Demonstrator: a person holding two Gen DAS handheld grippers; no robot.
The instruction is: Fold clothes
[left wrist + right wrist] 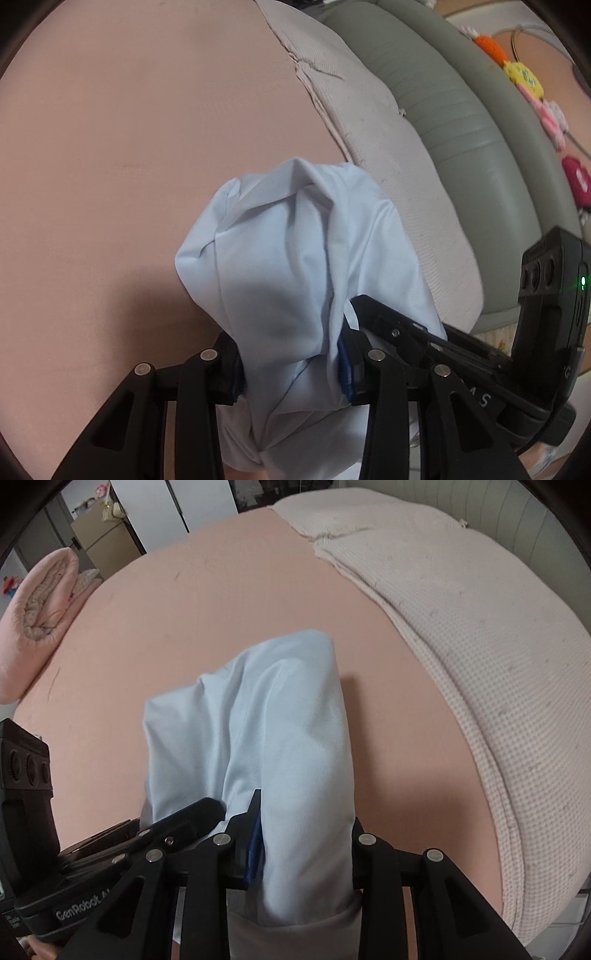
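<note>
A pale blue garment (288, 258) hangs bunched over a pink bed sheet (110, 166). My left gripper (291, 373) is shut on a thick fold of it, the blue pads pressing from both sides. In the right wrist view the same pale blue garment (266, 731) drapes forward from my right gripper (306, 853), which is shut on another bundle of it. The two grippers stand close side by side: the right gripper's body (443, 343) shows at the lower right of the left view, and the left gripper's body (147, 842) at the lower left of the right view.
A cream waffle blanket (461, 635) lies along the right side of the bed sheet (221, 590). A rolled pink quilt (40, 609) sits at the far left. A grey-green padded headboard (461, 122) with colourful plush toys (524, 77) borders the bed.
</note>
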